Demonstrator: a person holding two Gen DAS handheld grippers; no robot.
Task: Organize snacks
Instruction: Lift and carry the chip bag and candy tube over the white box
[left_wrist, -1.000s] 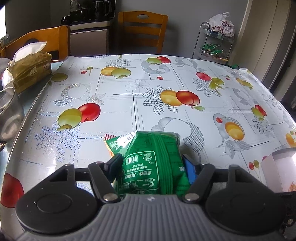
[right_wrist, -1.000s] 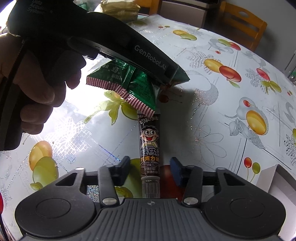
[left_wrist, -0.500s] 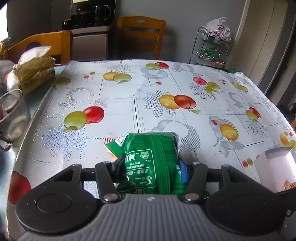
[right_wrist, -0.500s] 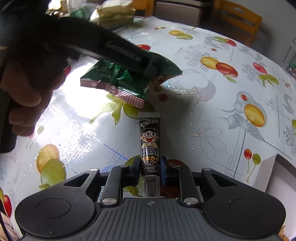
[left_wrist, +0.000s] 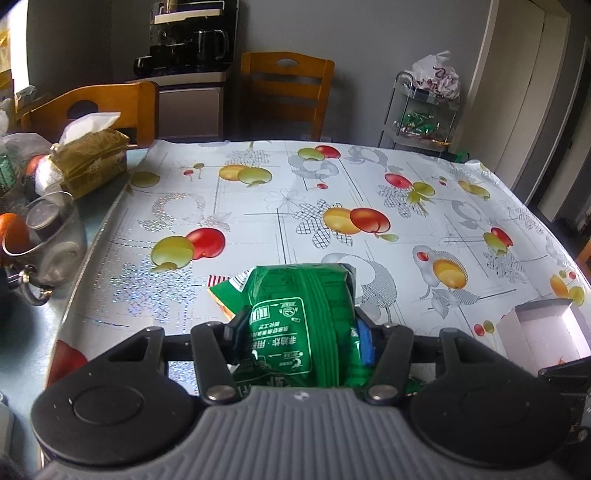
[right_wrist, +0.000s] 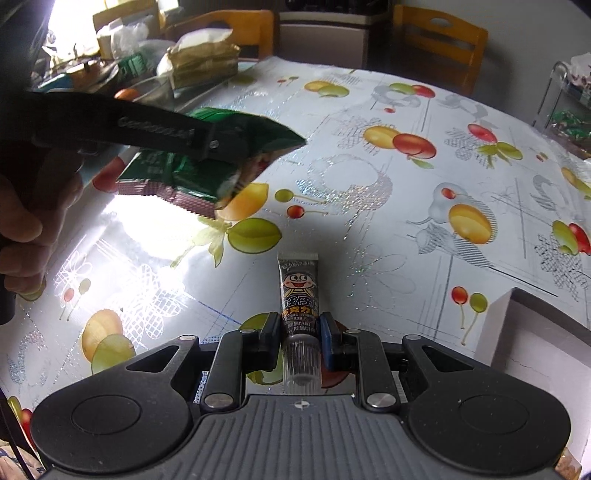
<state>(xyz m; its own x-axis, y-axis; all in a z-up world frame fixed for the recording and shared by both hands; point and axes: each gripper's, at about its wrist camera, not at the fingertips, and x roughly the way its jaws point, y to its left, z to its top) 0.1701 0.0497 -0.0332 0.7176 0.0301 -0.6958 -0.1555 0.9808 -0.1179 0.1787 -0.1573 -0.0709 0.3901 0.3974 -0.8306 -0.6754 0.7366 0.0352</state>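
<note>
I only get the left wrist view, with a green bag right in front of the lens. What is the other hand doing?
Observer: The right hand-held gripper is shut on a small dark snack tube with a cartoon face.
Operator: Is my green packet off the table?
Observer: Yes. From the right wrist view the packet hangs clear above the tablecloth, clamped in the left hand-held gripper.
Operator: Who holds that one?
Observer: A person's hand grips its handle.
</note>
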